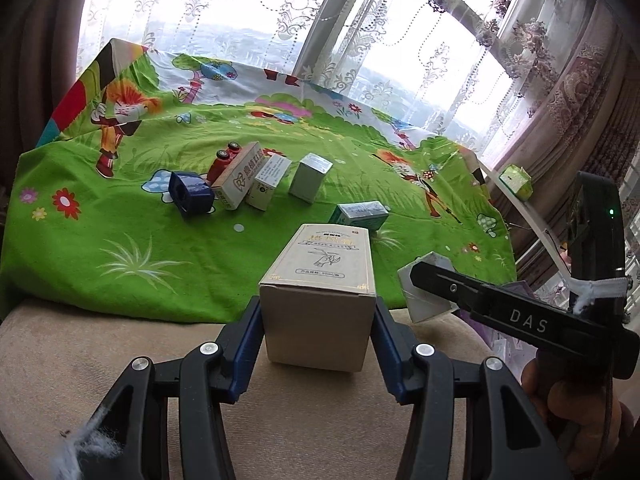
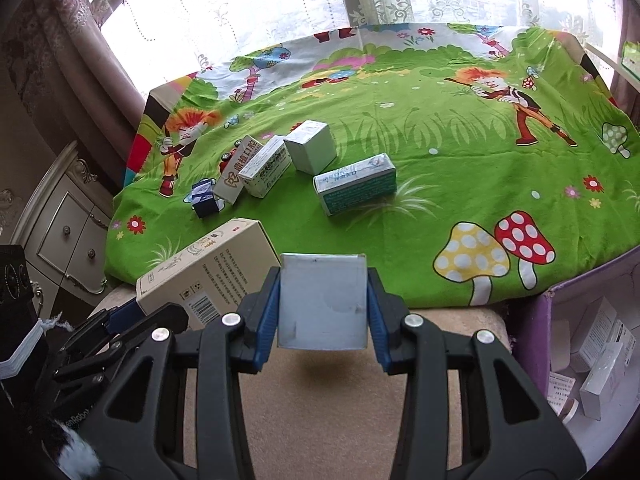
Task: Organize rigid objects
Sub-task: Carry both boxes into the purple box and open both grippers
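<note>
My left gripper (image 1: 318,320) is shut on a beige carton (image 1: 320,280) with gold print, held above the beige cushion edge; it also shows in the right wrist view (image 2: 208,276). My right gripper (image 2: 322,300) is shut on a small silver-grey box (image 2: 322,300), seen from the left wrist view (image 1: 426,292) at the right. On the green cartoon cloth (image 2: 440,152) lie a green-and-white box (image 2: 354,188), a grey-white box (image 2: 312,146), a white box (image 2: 264,170), a long white box (image 2: 238,170), a dark blue object (image 2: 205,198) and red toy cars (image 1: 222,160).
A purple bin (image 2: 532,332) at the right holds several medicine boxes and a bottle. A white cabinet (image 2: 60,236) stands at the left. Lace curtains and a window lie behind the cloth. A small green box (image 1: 518,180) sits on the sill.
</note>
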The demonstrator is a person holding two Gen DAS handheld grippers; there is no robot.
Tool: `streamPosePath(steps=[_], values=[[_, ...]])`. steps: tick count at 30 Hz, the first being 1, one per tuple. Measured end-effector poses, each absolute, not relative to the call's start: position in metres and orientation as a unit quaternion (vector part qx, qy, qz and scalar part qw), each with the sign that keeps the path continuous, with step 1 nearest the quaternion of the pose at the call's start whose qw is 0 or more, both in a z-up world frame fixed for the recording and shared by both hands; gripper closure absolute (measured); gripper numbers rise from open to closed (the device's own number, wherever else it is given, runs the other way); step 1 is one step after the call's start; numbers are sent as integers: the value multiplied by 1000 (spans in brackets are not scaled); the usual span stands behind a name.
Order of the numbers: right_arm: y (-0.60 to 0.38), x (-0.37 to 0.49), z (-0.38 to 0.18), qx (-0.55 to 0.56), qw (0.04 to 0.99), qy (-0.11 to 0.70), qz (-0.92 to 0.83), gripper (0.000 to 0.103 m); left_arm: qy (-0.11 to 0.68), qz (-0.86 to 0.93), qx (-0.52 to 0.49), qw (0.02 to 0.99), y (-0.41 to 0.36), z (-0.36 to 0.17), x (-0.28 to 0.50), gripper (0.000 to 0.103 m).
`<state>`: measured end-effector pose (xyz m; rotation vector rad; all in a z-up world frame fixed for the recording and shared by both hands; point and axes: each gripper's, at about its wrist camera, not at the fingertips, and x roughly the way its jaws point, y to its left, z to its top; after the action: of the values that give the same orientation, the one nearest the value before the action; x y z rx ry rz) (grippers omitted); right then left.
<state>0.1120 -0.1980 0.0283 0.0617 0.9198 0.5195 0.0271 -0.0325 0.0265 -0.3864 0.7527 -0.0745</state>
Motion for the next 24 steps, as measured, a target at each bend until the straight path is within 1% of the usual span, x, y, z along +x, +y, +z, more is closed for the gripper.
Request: streamPosePath(steps=[10, 24], values=[[-244, 103, 33, 62, 866, 438, 232, 59, 368, -80, -166, 911, -71, 38, 40, 51], [-345, 92, 38, 102, 883, 431, 157, 59, 369, -172, -106, 907, -163, 60, 61, 51]])
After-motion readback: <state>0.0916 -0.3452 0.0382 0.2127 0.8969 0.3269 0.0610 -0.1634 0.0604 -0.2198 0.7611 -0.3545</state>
